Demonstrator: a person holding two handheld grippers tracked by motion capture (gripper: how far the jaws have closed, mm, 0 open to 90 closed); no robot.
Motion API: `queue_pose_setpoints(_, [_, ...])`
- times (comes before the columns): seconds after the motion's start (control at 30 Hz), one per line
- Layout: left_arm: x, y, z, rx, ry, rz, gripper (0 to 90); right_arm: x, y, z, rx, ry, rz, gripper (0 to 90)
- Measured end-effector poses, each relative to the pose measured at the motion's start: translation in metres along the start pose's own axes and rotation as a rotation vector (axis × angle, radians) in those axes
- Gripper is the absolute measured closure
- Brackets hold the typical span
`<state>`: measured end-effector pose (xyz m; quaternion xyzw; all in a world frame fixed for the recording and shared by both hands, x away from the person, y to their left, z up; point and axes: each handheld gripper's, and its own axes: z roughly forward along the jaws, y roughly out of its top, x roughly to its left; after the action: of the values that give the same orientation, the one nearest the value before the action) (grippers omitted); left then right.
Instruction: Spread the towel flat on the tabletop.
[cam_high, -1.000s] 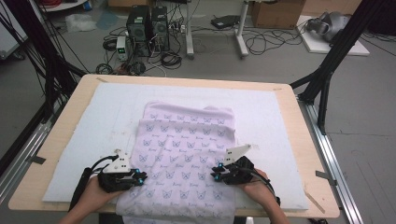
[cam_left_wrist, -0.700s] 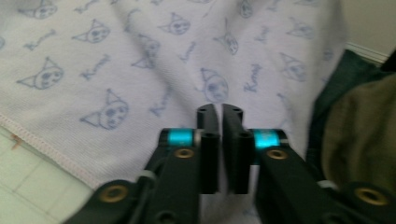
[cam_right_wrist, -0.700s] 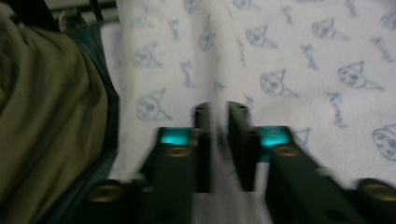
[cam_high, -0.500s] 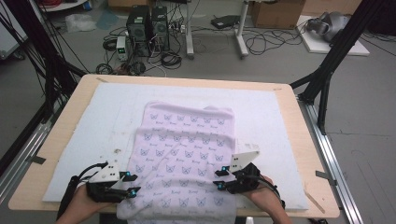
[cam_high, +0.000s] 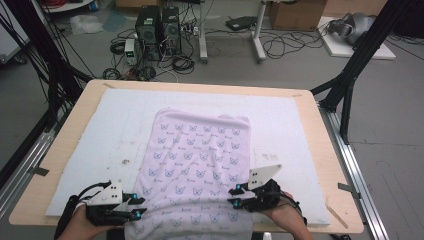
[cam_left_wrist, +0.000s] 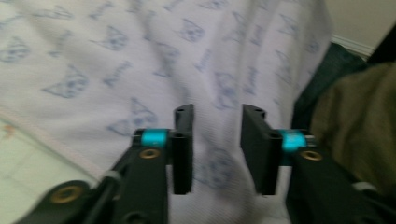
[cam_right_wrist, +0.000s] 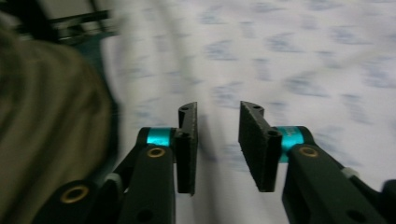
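**Tongs parted over butterfly-print cloth at near table edge**

Tongs, left gripper: at 7 o'clock of the table, jaws pointing toward 3 o'clock; jaws stand a modest gap apart, having just eased slightly closer after opening; in the left gripper view printed fabric lies behind the gap, nothing pinched between the pads. Right gripper: at 5 o'clock of the table, jaws pointing toward 9 o'clock; likewise a modest gap, just narrowed a little after opening; in the right gripper view the pads are clear of the fabric beyond them. Each tool held by a hand entering from 6 o'clock; grey three-cornered plate on top of each.

Cloth: pale lilac, blue butterfly print; spread flat between the two grippers, running from table centre toward 6 o'clock, its near end draped over the table's front edge; left hem visible in the left gripper view.

White pad: under the cloth, covering most of the wooden table.

Floor beyond 12 o'clock: computer tower, loose cables.
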<state>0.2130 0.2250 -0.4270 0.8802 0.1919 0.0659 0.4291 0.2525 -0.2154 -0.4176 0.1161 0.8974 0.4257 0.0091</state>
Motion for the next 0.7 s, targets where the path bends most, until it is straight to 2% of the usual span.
queue_pose_setpoints(0.07, [0.01, 0.005, 0.005, -0.018, 0.026, -0.006, 61.7, -0.012, 0.0, -0.002, 0.014, -0.075, 0.032, 63.2])
queue_pose_setpoints(0.1, [0.013, 0.007, 0.007, -0.017, 0.031, -0.009, 61.2, -0.019, -0.002, 0.0, 0.019, -0.087, 0.048, 62.3])
queue_pose_setpoints(0.23, [0.027, 0.011, 0.025, -0.004, 0.047, -0.036, 60.3, -0.026, -0.004, 0.007, 0.043, -0.073, 0.056, 60.3])
queue_pose_setpoints(0.3, [0.033, 0.013, 0.031, -0.004, 0.047, -0.053, 59.2, -0.03, -0.004, 0.006, 0.025, -0.073, 0.069, 60.3])
queue_pose_setpoints(0.33, [0.037, 0.015, 0.034, 0.003, 0.064, -0.053, 59.2, -0.034, -0.004, 0.004, 0.003, -0.075, 0.084, 60.5])
queue_pose_setpoints(0.37, [0.04, 0.017, 0.036, 0.001, 0.073, -0.055, 59.1, -0.038, -0.004, 0.002, -0.012, -0.096, 0.1, 60.5])
queue_pose_setpoints(0.4, [0.042, 0.018, 0.038, 0.001, 0.076, -0.054, 59.0, -0.042, -0.003, 0.001, -0.005, -0.115, 0.108, 60.5])
queue_pose_setpoints(0.47, [0.048, 0.022, 0.045, 0.032, 0.121, -0.049, 57.9, -0.05, -0.002, 0.004, 0.023, -0.156, 0.11, 60.3])
queue_pose_setpoints(0.53, [0.053, 0.022, 0.05, 0.041, 0.121, -0.061, 58.3, -0.055, -0.001, 0.012, 0.076, -0.181, 0.099, 60.6])
queue_pose_setpoints(0.57, [0.054, 0.022, 0.05, 0.036, 0.131, -0.055, 63.2, -0.057, -0.001, 0.017, 0.099, -0.177, 0.096, 65.1])
queue_pose_setpoints(0.6, [0.056, 0.023, 0.051, 0.038, 0.136, -0.053, 76.0, -0.058, -0.001, 0.02, 0.121, -0.175, 0.088, 71.3])
queue_pose_setpoints(0.63, [0.056, 0.024, 0.052, 0.041, 0.138, -0.056, 84.5, -0.059, -0.001, 0.023, 0.12, -0.162, 0.082, 80.3])
queue_pose_setpoints(0.67, [0.057, 0.026, 0.053, 0.048, 0.14, -0.054, 87.0, -0.06, 0.0, 0.023, 0.123, -0.147, 0.086, 87.1])
queue_pose_setpoints(0.7, [0.058, 0.028, 0.054, 0.054, 0.148, -0.049, 87.8, -0.062, 0.002, 0.025, 0.134, -0.147, 0.075, 88.0])
